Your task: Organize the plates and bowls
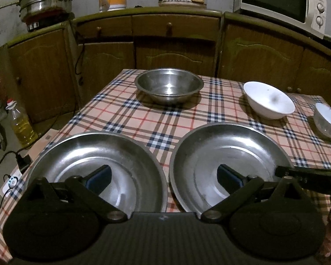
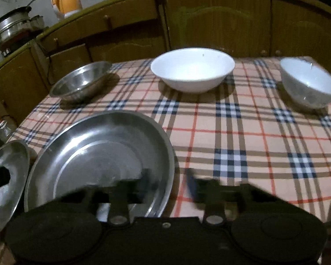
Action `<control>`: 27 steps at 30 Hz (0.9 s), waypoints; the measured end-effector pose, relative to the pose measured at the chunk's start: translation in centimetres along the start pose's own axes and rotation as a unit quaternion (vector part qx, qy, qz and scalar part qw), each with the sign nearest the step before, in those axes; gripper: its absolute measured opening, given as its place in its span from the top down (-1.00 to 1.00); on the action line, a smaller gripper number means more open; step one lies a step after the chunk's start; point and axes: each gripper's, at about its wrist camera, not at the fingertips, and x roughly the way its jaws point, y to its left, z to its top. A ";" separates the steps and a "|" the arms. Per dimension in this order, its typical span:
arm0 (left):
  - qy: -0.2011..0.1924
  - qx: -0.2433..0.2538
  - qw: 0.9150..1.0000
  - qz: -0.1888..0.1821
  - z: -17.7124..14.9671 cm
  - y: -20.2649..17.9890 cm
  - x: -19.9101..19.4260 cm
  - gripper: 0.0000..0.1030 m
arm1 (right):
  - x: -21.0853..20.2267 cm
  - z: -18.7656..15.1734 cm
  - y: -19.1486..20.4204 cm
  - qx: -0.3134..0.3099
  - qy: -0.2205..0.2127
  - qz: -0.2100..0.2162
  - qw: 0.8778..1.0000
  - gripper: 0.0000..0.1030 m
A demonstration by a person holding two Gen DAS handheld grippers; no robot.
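Two steel plates sit side by side at the near edge of the counter [image 1: 143, 119], which is covered in a checked cloth. The left plate [image 1: 94, 154] and the right plate [image 1: 227, 150] lie just beside each other and I cannot tell whether their rims touch. My left tool [image 1: 164, 176] is spread wide and holds nothing. One of its fingers hangs over the left plate and the other over the right plate, with the gap between the plates under the middle of the tool.

My right tool [image 2: 168, 183] is drawn in narrow about the right-hand rim of the right plate. One finger is inside the dish and the other is outside, over the cloth. That view is blurred, so I cannot see how firmly the pads bear on the metal.

Farther back on the counter stands a steel bowl [image 1: 168, 86], well apart from the plates. To its right is a large white bowl [image 1: 269, 101], and near the counter's right edge a small white bowl [image 1: 327, 119]. All three stand upright and none touches another.

Wooden cabinets [image 1: 176, 50] run behind the counter, with a microwave [image 1: 282, 2] on top at the right.
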 end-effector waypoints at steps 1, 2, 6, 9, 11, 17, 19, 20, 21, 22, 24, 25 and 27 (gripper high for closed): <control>0.000 0.001 1.000 0.001 0.1 0.0 0.2 -1.00 | 0.0 0.0 -0.1 0.002 -0.003 0.005 1.000 0.63; 0.001 0.001 1.000 0.000 0.1 -0.1 0.4 -1.00 | -0.1 0.0 -0.2 0.003 -0.005 0.005 1.000 0.63; 0.007 0.004 1.000 -0.006 0.3 -0.5 1.2 -1.00 | -0.7 -0.2 -1.2 0.005 -0.013 0.005 1.000 0.66; 0.006 0.015 1.000 -0.019 0.3 -1.6 1.5 -0.98 | -1.4 -0.4 -2.9 0.010 -0.016 -0.004 1.000 0.66; 0.008 0.022 0.999 -0.026 0.5 -2.4 2.0 -0.93 | -1.9 -0.6 -4.1 0.014 -0.019 -0.014 1.000 0.66; 0.009 0.049 0.997 -0.059 0.7 -5.8 3.5 -0.86 | -3.3 -1.2 -6.6 0.014 -0.025 -0.030 0.999 0.66; 0.017 0.063 0.996 -0.060 0.6 -6.9 4.4 -0.79 | -3.7 -1.4 -7.0 0.013 -0.027 -0.037 0.999 0.66; 0.025 0.066 0.996 -0.062 0.7 -7.1 5.1 -0.71 | -3.8 -1.4 -7.2 0.013 -0.028 -0.039 0.999 0.66; 0.036 0.068 0.995 -0.064 0.6 -7.4 5.9 -0.64 | -4.0 -1.6 -7.3 0.012 -0.028 -0.042 0.999 0.66; 0.047 0.068 0.995 -0.064 0.6 -7.6 6.5 -0.50 | -4.2 -1.7 -7.4 0.013 -0.027 -0.043 0.999 0.66; 0.074 0.059 0.992 -0.081 0.5 -7.7 7.5 -0.22 | -4.5 -1.9 -7.7 0.017 -0.026 -0.043 0.999 0.66; 0.082 0.062 0.991 -0.088 0.4 -8.0 7.7 0.00 | -4.6 -2.1 -7.8 0.018 -0.026 -0.043 0.999 0.66; 0.081 0.077 0.989 -0.097 0.1 -8.7 7.6 0.22 | -5.1 -2.5 -7.8 0.018 -0.026 -0.043 0.999 0.66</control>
